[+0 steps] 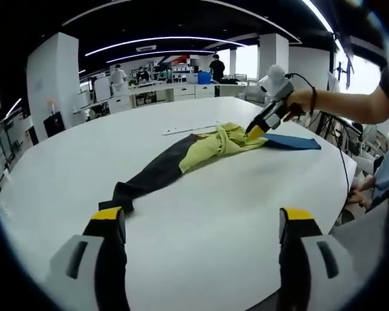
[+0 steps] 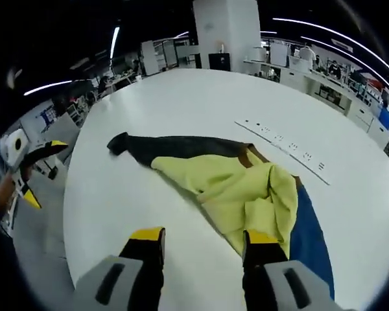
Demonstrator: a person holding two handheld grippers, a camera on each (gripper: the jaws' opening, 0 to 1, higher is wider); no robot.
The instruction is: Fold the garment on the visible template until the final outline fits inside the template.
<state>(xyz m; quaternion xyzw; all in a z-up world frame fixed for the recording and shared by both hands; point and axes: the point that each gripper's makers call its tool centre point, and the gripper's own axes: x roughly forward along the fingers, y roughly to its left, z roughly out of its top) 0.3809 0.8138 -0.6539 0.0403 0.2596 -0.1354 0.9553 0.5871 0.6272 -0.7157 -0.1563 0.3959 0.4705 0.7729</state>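
Nearest in the left gripper view, the left tongs (image 1: 203,223) stand with their yellow-tipped jaws spread wide over bare white table (image 1: 201,194), holding nothing and touching nothing. Beyond them, well apart, the garment (image 1: 181,159) lies stretched across the table: a dark half tapering toward the camera to a bunched end, and a yellow half heaped in loose folds at the far end. That yellow heap lies partly over the blue template (image 1: 292,141), a flat sheet near the table's far right edge. The right tongs (image 1: 256,131), held by a person's hand (image 1: 299,103), come down to the yellow cloth just beside the template. In the right gripper view, the right tongs (image 2: 205,241) have their jaws spread, one over bare table (image 2: 110,194), the other tip against the edge of the yellow cloth; whether any fabric is caught there cannot be told. The garment (image 2: 240,191) spreads ahead, with the template (image 2: 311,240) showing under its right side. Past it a thin white strip (image 2: 282,149) with dark marks lies on the table. The left tongs (image 2: 35,172) appear at the far left edge. Desks and shelves stand in the background.
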